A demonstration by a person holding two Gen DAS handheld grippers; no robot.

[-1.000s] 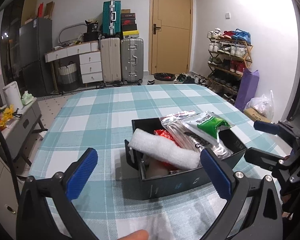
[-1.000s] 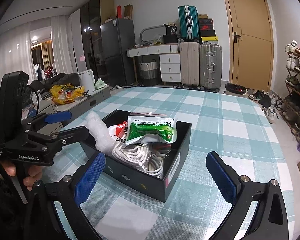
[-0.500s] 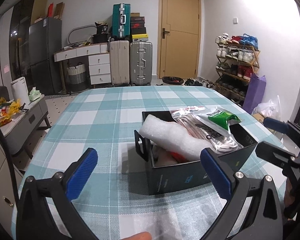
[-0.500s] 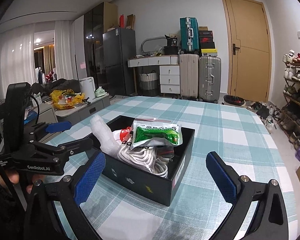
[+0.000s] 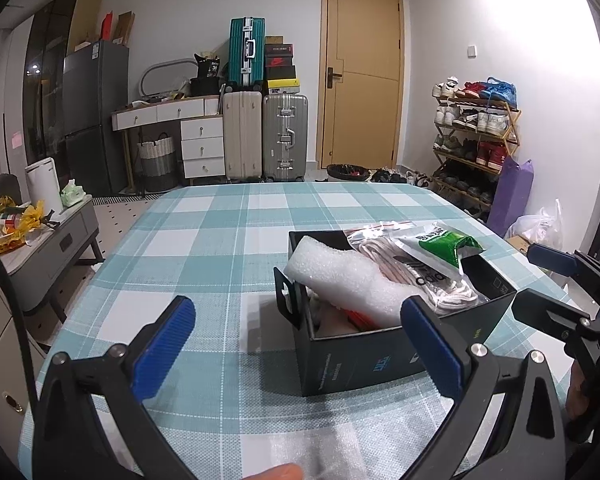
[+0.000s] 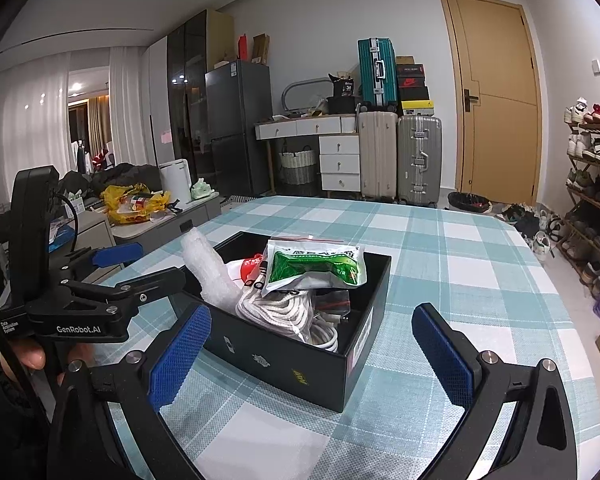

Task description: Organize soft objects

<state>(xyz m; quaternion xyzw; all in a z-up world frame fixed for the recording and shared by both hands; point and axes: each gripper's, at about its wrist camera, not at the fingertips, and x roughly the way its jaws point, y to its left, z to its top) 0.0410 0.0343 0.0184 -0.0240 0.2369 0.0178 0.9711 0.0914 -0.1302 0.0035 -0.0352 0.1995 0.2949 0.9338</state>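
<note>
A black box [image 5: 364, 356] [image 6: 284, 356] stands on the checked table, filled with soft things: a white foam roll [image 5: 348, 276] [image 6: 210, 270] sticking out over its rim, a bag of white rope [image 5: 420, 276] [image 6: 296, 312], a green and white packet [image 5: 444, 246] [image 6: 316, 266] on top, and something red underneath. My left gripper [image 5: 296, 348] is open and empty, just in front of the box; it also shows in the right wrist view [image 6: 140, 264]. My right gripper [image 6: 320, 352] is open and empty on the box's near side; it also shows in the left wrist view [image 5: 540, 280].
The teal checked tablecloth [image 5: 236, 240] covers the table. A thin white foam sheet [image 5: 320, 444] lies at the near edge under my left gripper. Beyond the table stand suitcases [image 5: 260, 136], a desk, a shoe rack [image 5: 476, 140] and a low cabinet [image 5: 40, 248].
Both grippers have drawn back and tilted up a little, so the box sits lower and further right in the left view. Both stay open. Nothing in the box has moved.
</note>
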